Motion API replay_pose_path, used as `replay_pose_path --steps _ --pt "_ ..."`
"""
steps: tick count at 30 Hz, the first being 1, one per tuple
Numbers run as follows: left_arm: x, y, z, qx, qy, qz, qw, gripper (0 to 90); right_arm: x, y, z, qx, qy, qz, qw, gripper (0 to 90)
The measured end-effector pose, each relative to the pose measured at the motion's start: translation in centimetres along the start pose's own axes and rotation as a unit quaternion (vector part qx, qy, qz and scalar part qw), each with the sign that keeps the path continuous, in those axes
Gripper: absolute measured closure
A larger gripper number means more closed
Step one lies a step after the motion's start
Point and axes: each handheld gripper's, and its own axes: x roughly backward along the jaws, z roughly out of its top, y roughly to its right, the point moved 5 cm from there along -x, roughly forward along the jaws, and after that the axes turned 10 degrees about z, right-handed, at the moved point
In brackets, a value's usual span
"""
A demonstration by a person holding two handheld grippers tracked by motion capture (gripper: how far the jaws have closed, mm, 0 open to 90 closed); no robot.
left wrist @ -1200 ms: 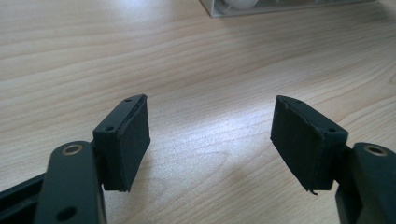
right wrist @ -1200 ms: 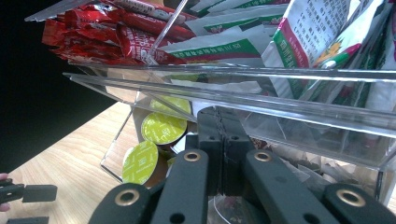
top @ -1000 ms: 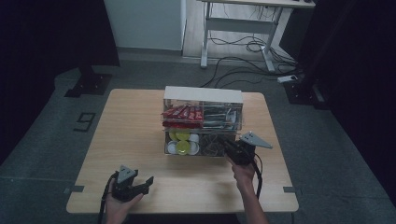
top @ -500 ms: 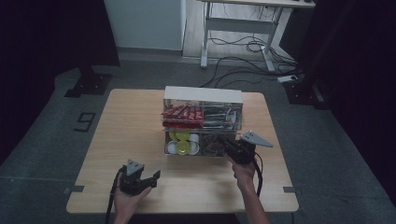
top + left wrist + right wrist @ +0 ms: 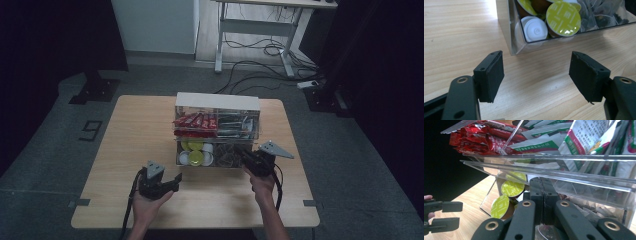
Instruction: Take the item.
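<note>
- Hands come in from the near edge of the worktop (image 5: 125, 130), each carrying a hand-held gripper, one on either side of the clear organiser (image 5: 217, 131).
- Left hand-held gripper (image 5: 170, 184) hovers over bare wood just short of the organiser's near left corner. Its jaws stand wide apart with nothing between them, so it is released and touching nothing; my guess is it waits in reserve, ready to steady the box.
- Right hand-held gripper (image 5: 541, 202) is pushed against the front of the lower tier, jaws pressed flat together. Whether something thin is pinched between them I cannot tell; it looks clenched on nothing.
- Lower tier is open at the front, presumably so things can be drawn out: yellow-lidded capsules (image 5: 563, 18) and a white capsule (image 5: 535, 28) lie at its left, dark sachets (image 5: 599, 13) at its right.
- Upper tier, farther back, holds red packets (image 5: 477, 138) and green-and-white sachets (image 5: 584, 142), standing packed in rows.
</note>
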Motion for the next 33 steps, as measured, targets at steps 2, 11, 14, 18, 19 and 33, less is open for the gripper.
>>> replay_pose_path --steps 2,11,14,18,19,33 --pt "-0.1 0.2 0.3 -0.001 0.001 0.001 1.0 28.3 0.1 0.1 0.0 -0.002 0.001 0.0 1.0 88.7" --pt "-0.5 1.5 1.5 -0.007 0.009 0.003 0.9999 28.6 0.1 0.1 0.0 -0.001 0.001 0.0 1.0 88.7" --pt "-0.6 1.9 2.0 -0.01 0.012 0.003 0.9999 28.7 0.1 0.1 0.0 -0.001 0.001 0.0 1.0 88.7" --pt "-0.8 2.4 2.3 -0.01 0.013 0.001 0.9999 28.6 0.1 0.1 0.0 0.0 0.0 0.0 1.0 88.8" --pt "-0.9 2.4 2.4 -0.01 0.012 0.001 0.9999 28.7 0.1 0.1 0.0 -0.001 0.001 0.0 1.0 88.7" --pt "-2.2 2.7 2.2 -0.01 0.003 0.007 0.9999 28.9 0.1 0.1 0.0 0.0 0.002 -0.001 1.0 88.7"
